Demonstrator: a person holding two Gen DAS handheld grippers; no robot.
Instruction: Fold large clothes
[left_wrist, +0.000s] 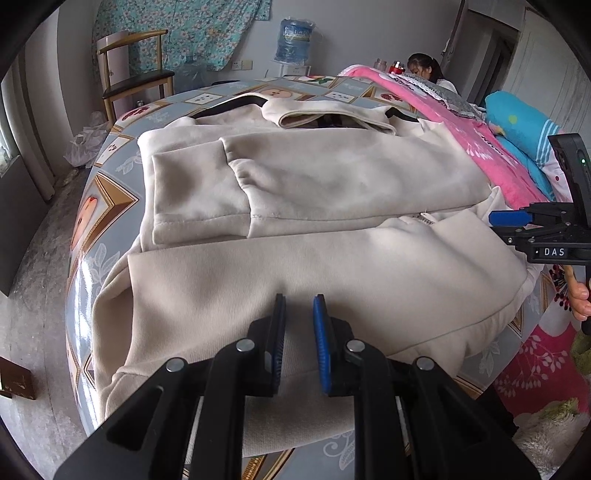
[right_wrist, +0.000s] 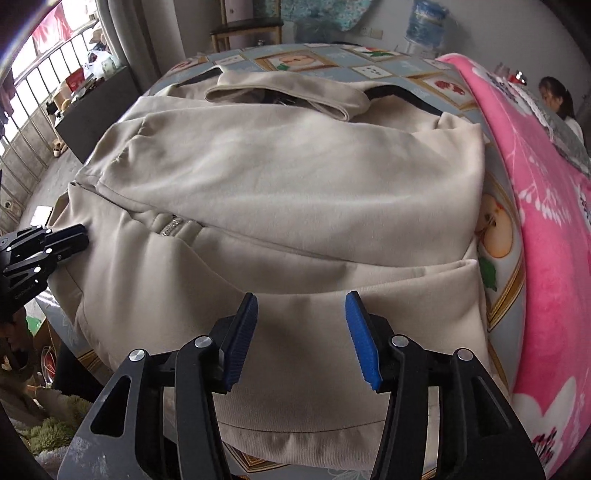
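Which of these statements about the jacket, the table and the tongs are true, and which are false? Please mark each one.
1. The beige jacket lies on the table. True.
2. Both sleeves hang off the table's edge. False: they are folded across the jacket's body.
3. The right tongs are open, with nothing between the pads. True.
4. The left tongs are clamped on the pink blanket. False: they stand over the jacket with a narrow gap, gripping nothing.
5. A water bottle stands behind the table. True.
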